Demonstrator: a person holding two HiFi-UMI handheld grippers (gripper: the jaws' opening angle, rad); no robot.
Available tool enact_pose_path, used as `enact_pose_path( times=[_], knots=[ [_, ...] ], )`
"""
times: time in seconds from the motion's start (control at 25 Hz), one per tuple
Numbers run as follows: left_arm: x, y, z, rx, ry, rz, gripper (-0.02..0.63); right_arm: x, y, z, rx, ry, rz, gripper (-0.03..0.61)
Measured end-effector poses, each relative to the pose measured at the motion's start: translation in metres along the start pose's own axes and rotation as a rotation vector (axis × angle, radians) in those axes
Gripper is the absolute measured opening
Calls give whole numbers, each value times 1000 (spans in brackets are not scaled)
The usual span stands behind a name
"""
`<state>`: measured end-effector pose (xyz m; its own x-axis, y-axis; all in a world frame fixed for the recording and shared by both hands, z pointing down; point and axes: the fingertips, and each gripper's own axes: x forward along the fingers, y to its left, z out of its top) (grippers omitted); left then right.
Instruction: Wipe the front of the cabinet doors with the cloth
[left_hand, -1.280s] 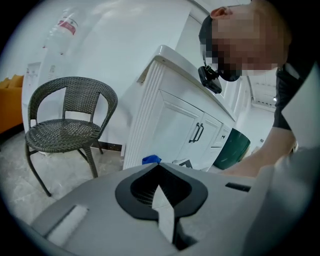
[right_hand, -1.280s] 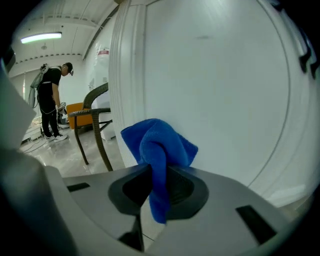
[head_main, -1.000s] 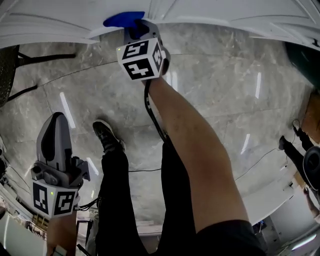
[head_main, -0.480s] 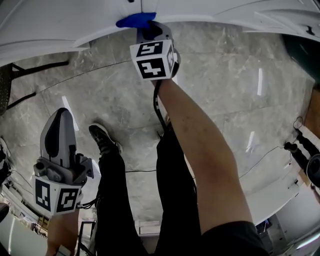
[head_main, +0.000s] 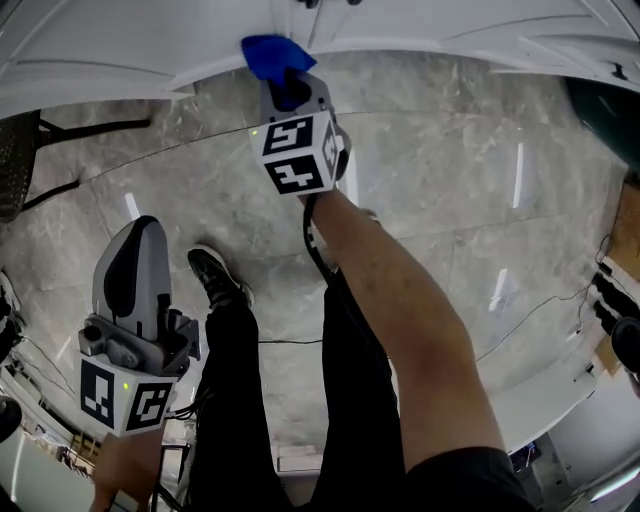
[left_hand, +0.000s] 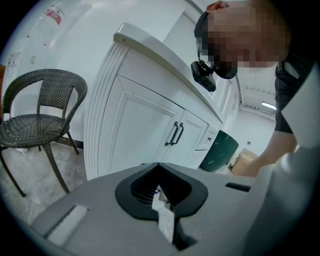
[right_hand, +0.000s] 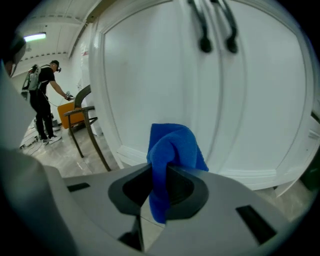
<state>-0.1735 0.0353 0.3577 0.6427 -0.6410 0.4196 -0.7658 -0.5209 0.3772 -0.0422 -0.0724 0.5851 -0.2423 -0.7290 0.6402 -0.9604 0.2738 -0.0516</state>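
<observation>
R gripper (right_hand: 161, 182): jaws clamped on blue cloth (right_hand: 172, 147). Cloth is bunched, sticking up out of the jaws, in front of lower edge of white cabinet door (right_hand: 150, 80), just above base moulding (right_hand: 250, 175). Can't tell if cloth touches door. Black door handles (right_hand: 217, 30) higher up, by the seam btw the 2 doors.

L gripper (left_hand: 161, 192): jaws closed together, nothing btw them. It's held low over marble floor (head_main: 450, 200), well apart from cabinet. Wicker chair (left_hand: 40, 115) near cabinet's end, green bin (left_hand: 220, 150) past its other end.
</observation>
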Motion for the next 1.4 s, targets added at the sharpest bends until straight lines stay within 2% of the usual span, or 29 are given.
enact_pose_path(
  times=[0.16, 0.28, 0.44, 0.52, 0.68, 0.96, 1.24, 1.4],
  knots=[
    [-26, 21, -8, -13, 6, -2, -2, 32, 91, 5, -29, -2, 111, 60],
    [-49, 48, -21, -26, 28, 22, -2, 63, 141, 6, 21, 8, 151, 60],
    [-80, 98, -27, -31, 47, 91, -2, 101, 178, 12, 178, 50, 153, 60],
    [-87, 117, -27, -29, 48, 116, -2, 114, 180, 9, 187, 83, 139, 60],
    [-87, 131, -20, -32, 27, 142, -2, 124, 163, 3, 130, 137, 122, 60],
    [-55, 98, -13, -45, 14, 100, -2, 104, 90, -6, 54, 174, 90, 60],
    [-19, 55, -13, -18, 31, 69, -2, 82, 15, -26, 112, 183, 33, 60],
    [5, 31, -25, 36, 69, 33, -2, 63, -27, -31, 119, 181, 3, 60]
  ],
)
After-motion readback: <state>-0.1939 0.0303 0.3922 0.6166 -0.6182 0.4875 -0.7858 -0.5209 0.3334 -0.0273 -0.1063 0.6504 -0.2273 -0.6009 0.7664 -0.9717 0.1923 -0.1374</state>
